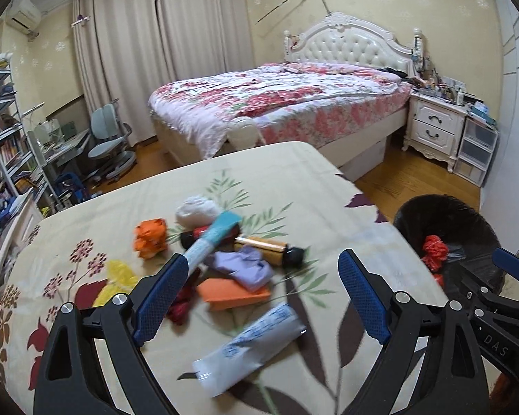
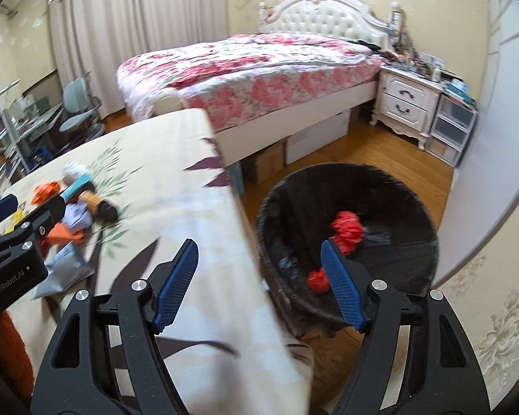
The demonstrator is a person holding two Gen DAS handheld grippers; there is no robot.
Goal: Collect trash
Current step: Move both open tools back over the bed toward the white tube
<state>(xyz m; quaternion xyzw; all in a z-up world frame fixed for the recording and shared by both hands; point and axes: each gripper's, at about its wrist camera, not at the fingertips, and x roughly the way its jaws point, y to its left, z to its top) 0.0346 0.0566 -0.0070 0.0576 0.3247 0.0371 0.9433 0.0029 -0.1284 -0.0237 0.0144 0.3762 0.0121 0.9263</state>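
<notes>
A pile of trash lies on the floral tablecloth (image 1: 86, 235): a white squeezed tube (image 1: 251, 344), an orange paper wedge (image 1: 233, 295), a purple crumpled wad (image 1: 245, 266), a gold and black tube (image 1: 271, 247), a blue and white tube (image 1: 211, 238), an orange wad (image 1: 150, 238), a white wad (image 1: 197, 209) and a red wad (image 1: 181, 306). My left gripper (image 1: 259, 294) is open and empty above the pile. My right gripper (image 2: 259, 283) is open and empty over the table edge beside the black bin (image 2: 411, 207), which holds red wads (image 2: 346, 230).
The bin (image 1: 467, 221) stands on the wood floor right of the table. A bed (image 1: 276, 103) with a floral quilt is beyond the table, a white nightstand (image 1: 436, 128) to its right. A desk chair (image 1: 110, 138) and shelves (image 1: 3, 138) stand at left.
</notes>
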